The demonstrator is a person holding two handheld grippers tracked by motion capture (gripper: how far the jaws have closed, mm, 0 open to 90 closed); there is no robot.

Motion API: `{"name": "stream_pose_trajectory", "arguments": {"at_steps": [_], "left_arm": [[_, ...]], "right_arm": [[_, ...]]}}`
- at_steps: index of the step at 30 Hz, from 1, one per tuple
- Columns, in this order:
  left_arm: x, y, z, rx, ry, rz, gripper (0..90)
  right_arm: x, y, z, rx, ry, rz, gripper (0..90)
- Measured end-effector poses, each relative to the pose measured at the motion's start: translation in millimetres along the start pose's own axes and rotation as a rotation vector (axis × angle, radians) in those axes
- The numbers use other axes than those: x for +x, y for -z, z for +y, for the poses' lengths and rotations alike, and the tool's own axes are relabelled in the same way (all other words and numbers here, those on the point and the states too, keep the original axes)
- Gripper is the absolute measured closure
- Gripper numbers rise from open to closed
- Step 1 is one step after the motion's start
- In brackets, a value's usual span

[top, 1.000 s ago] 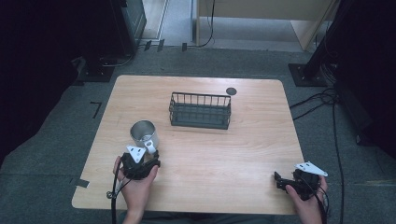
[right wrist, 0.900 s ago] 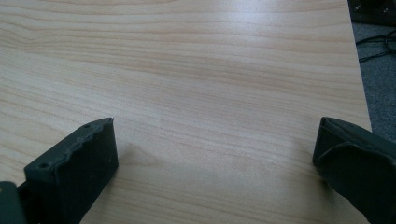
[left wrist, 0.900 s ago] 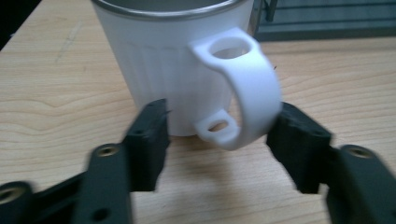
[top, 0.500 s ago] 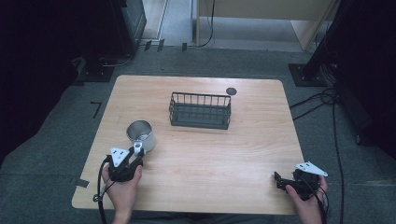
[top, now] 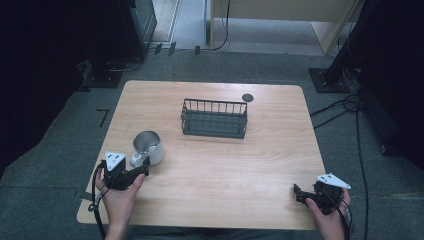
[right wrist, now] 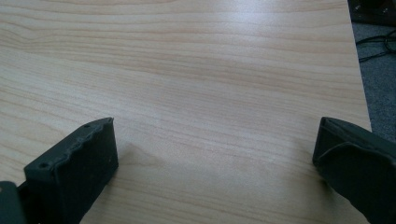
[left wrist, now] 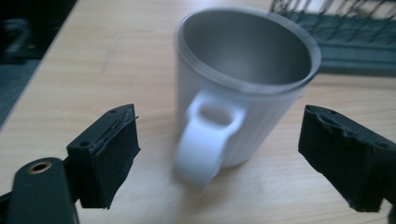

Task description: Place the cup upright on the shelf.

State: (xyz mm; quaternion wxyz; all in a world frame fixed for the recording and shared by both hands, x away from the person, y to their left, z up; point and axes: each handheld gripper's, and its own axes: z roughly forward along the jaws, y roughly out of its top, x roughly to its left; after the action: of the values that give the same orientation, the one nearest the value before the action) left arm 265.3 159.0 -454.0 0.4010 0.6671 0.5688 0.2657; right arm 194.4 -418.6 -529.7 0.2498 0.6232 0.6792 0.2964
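Observation:
A white mug (top: pixel 148 146) with a grey metal-looking inside stands upright on the front left of the wooden table (top: pixel 260 150). Its handle points toward my left gripper (top: pixel 141 169), which sits just front-left of it. In the left gripper view the mug (left wrist: pixel 252 79) stands close ahead, and its handle (left wrist: pixel 205 140) lies between the wide-apart jaws of the open left gripper (left wrist: pixel 223 122) without touching them. My right gripper (top: pixel 299 193) rests near the front right corner, pointing left. It stands open over bare wood (right wrist: pixel 215 130).
A black wire basket (top: pixel 214 118) stands in the middle of the table toward the back, and its edge (left wrist: pixel 345 28) appears behind the mug. A small dark disc (top: pixel 247 97) lies beyond the basket. Cables run over the floor at the right.
My left gripper has slid left and turned, so its jaws now point right at the mug's handle. The mug and the right gripper have stayed put.

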Motion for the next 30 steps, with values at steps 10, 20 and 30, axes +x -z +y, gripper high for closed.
{"name": "stream_pose_trajectory", "arguments": {"at_steps": [10, 20, 30], "left_arm": [[-11.1, -31.5, 24.8, 0.08, -0.074, 0.034, 3.4], [-12.4, -53.3, 33.9, 0.198, -0.148, 0.055, 0.9], [-5.7, -55.2, 34.1, 0.198, -0.189, -0.032, 7.4]], "right_arm": [[-0.1, 0.0, 0.0, -0.001, 0.0, 0.001, 0.0], [0.0, 0.0, 0.0, -0.001, -0.001, 0.001, 0.0], [0.0, 0.0, 0.0, -0.001, -0.002, 0.001, 0.0]]}}
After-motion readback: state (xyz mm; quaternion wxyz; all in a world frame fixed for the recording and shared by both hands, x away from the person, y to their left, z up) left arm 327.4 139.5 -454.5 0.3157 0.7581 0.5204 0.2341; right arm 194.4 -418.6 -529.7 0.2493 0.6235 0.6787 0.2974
